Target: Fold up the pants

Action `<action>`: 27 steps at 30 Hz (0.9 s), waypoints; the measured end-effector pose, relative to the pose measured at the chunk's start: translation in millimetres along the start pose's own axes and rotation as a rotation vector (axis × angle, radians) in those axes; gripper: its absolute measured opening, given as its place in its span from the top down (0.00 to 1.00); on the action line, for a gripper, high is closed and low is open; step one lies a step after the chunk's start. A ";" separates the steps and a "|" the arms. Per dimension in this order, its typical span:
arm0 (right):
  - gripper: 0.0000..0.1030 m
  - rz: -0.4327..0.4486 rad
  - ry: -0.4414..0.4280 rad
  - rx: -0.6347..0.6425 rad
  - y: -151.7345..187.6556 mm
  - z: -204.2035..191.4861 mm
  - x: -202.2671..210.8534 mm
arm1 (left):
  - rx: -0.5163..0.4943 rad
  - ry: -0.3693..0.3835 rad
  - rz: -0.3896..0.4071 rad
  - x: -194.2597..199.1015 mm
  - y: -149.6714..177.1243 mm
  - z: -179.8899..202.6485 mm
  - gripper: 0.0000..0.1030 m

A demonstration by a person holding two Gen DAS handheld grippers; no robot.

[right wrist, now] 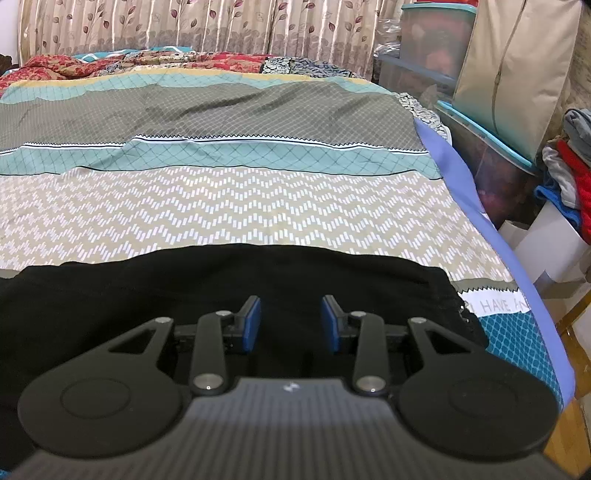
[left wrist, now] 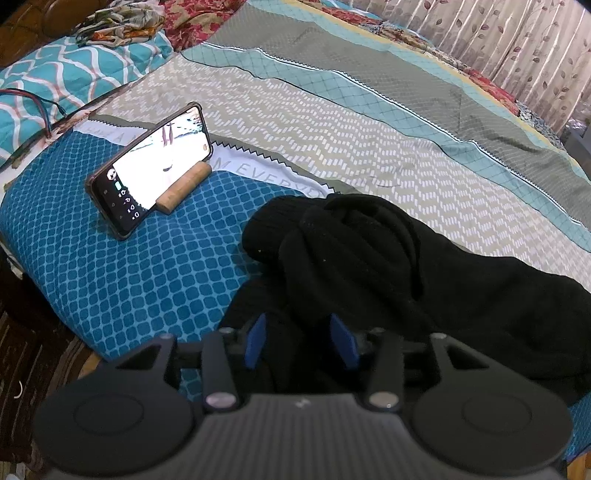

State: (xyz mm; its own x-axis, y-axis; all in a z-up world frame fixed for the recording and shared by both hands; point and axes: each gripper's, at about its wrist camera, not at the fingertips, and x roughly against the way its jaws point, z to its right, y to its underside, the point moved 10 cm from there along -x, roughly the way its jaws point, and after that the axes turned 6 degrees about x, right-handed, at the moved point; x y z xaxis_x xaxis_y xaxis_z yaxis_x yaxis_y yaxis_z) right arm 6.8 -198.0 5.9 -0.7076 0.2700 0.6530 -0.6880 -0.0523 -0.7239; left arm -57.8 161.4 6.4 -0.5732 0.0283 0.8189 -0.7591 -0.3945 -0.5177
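Note:
Black pants (left wrist: 369, 266) lie on the patterned bedsheet, bunched into a rumpled heap in the left wrist view. My left gripper (left wrist: 300, 341) is open, its blue pads (left wrist: 255, 343) on either side of a fold of the black cloth at the heap's near edge. In the right wrist view the pants (right wrist: 221, 280) lie flat across the near part of the bed. My right gripper (right wrist: 291, 323) is open just over the cloth, its blue pads (right wrist: 253, 323) apart with black fabric beneath them.
A phone (left wrist: 147, 170) leans on a cork stand (left wrist: 184, 186) to the left on the blue sheet. Pillows (left wrist: 62, 81) lie at the far left. Curtains (right wrist: 184, 26) back the bed. Storage boxes (right wrist: 461, 92) and a clothes pile (right wrist: 569, 166) stand right of the bed edge.

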 end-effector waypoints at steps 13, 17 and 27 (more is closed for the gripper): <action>0.62 0.107 -0.178 -0.023 -16.8 -32.5 25.6 | 0.118 0.099 0.095 25.7 -26.7 -16.1 0.55; 0.62 0.151 -0.470 0.005 -24.3 -103.7 52.6 | 0.201 0.173 0.120 30.9 -39.3 -31.9 0.54; 0.34 0.114 -0.928 0.337 9.1 -309.7 103.7 | 0.273 0.347 -0.022 -35.8 -46.0 -15.0 0.33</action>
State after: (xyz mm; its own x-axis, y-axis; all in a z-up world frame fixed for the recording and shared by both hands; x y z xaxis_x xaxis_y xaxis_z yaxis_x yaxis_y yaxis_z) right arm -22.9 127.4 -2.0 -0.5188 -0.6058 0.6032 -0.5160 -0.3406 -0.7859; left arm -7.0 192.3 -2.9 -0.6626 0.3282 0.6733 -0.6901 -0.6170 -0.3784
